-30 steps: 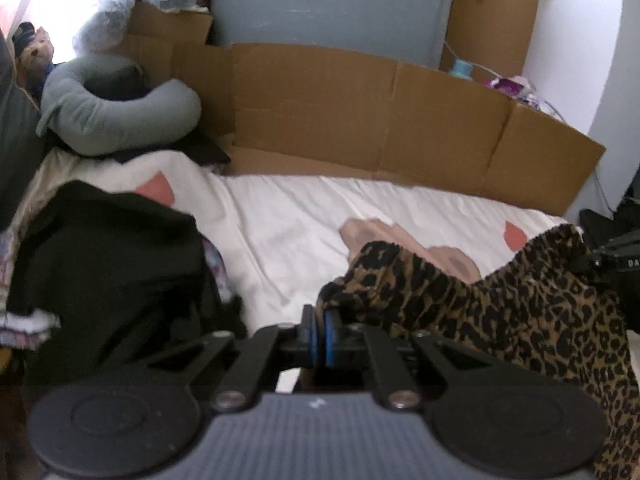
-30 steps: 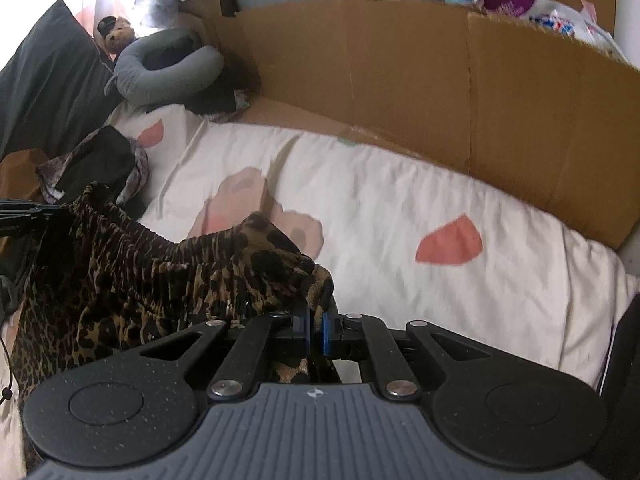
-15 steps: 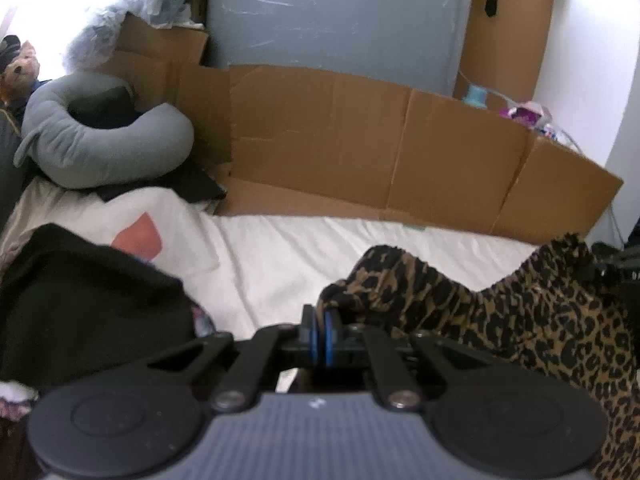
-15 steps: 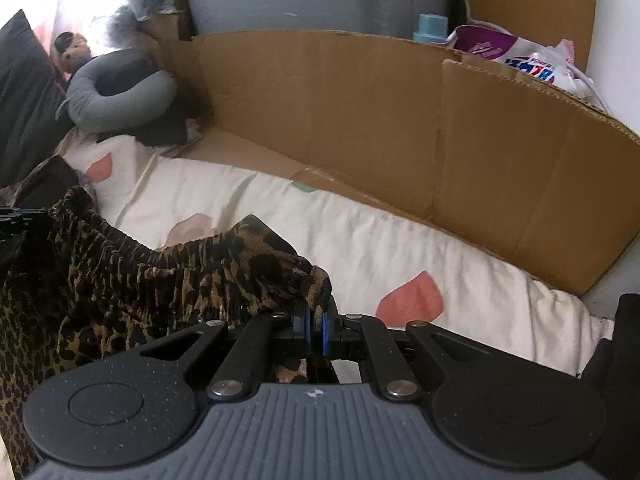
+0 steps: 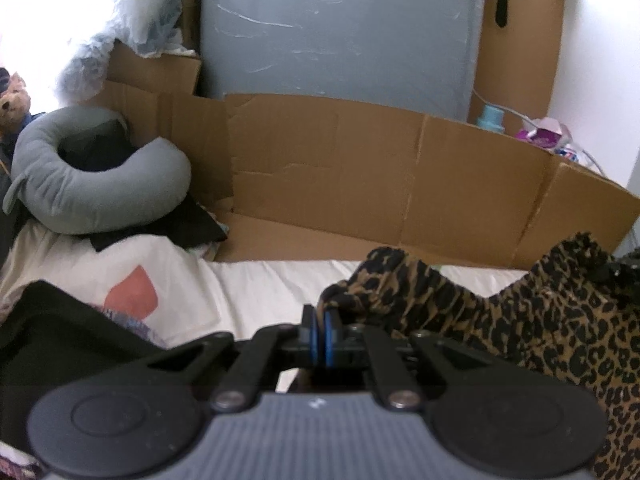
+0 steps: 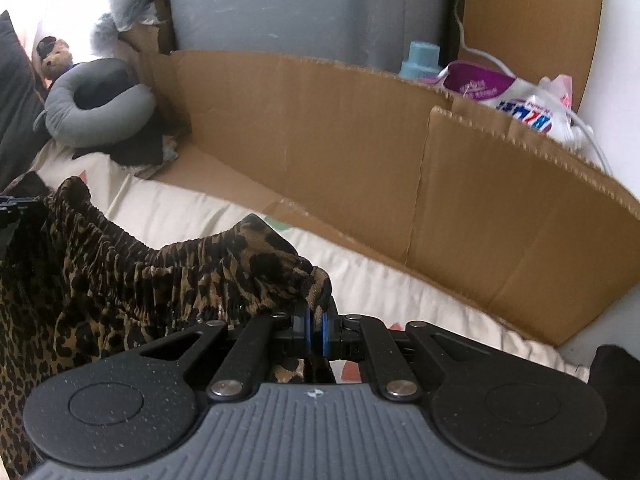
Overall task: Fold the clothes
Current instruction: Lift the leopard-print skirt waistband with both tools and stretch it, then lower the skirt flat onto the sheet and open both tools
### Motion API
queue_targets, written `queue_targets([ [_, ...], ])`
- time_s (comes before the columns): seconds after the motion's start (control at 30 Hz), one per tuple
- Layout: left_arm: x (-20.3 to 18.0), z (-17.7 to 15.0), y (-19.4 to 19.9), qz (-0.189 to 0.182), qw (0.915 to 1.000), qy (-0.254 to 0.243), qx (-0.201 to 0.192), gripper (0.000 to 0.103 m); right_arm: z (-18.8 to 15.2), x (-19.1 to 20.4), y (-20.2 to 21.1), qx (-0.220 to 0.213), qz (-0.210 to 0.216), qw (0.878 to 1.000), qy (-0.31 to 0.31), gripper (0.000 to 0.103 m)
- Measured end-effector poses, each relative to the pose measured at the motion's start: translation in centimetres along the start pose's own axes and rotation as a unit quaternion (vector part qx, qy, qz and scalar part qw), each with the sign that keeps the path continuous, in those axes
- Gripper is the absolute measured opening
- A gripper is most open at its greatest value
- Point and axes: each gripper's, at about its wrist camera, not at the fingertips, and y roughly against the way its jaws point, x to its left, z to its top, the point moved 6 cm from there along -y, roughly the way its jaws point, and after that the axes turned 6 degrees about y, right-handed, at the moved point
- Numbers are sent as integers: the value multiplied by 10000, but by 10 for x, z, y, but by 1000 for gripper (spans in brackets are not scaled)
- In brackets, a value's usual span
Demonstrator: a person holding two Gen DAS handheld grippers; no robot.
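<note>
Leopard fabric: I have the leopard-print garment (image 5: 532, 320) lifted off the white sheet (image 5: 256, 292), strung between my two tools over the bed.
Left gripper (image 5: 320, 330): blue pads pinched tight on one end of the gathered waistband; I read it as a firm hold.
Right gripper (image 6: 316, 326): clamped the same way on the other end of the elastic edge, cloth bunched over the fingertips.
Why held so: a grip at each waistband corner lets the body hang free below, so it can straighten under its own weight before I lay it flat.
Slack: waistband sags between the grips, so it is not pulled taut.
Orientation: waistband up, long axis running across from one tool to the other; the rest drops toward the bed.
Hem: out of view, so I cannot tell where it ends.
Surroundings: cardboard wall (image 6: 400, 140) behind the bed, grey neck pillow (image 5: 92, 196) at the far left, dark clothes pile (image 5: 60, 344) near my left tool.
Caution: I judge the landing spot should stay apart from that pile.
</note>
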Motion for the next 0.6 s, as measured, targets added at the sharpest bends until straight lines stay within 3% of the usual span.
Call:
queue_targets([
  [0.2, 8, 8, -18, 140, 9998, 118, 54, 5, 11, -2, -15, -77, -28, 10000, -48, 4],
  [0.3, 14, 1, -37, 147, 9985, 317, 415, 11, 13, -2, -26, -60, -62, 10000, 34, 6],
  [0.33, 16, -4, -44, 195, 9975, 370, 566, 18, 12, -3, -31, -18, -52, 10000, 8, 12],
  [0.37, 17, -8, -50, 246, 9962, 422, 717, 26, 9, -6, -36, 42, -20, 10000, -46, 30],
  [0.43, 16, -16, -49, 366, 9959, 380, 739, 36, 3, -13, -42, 133, -39, 9998, -136, 43],
  [0.5, 14, -23, -47, 393, 9958, 332, 759, 45, -5, -22, -43, 159, -133, 9996, -214, 49],
  [0.6, 8, -30, -43, 229, 9956, 404, 813, 46, -20, -35, -41, 286, -48, 9977, -619, 51],
])
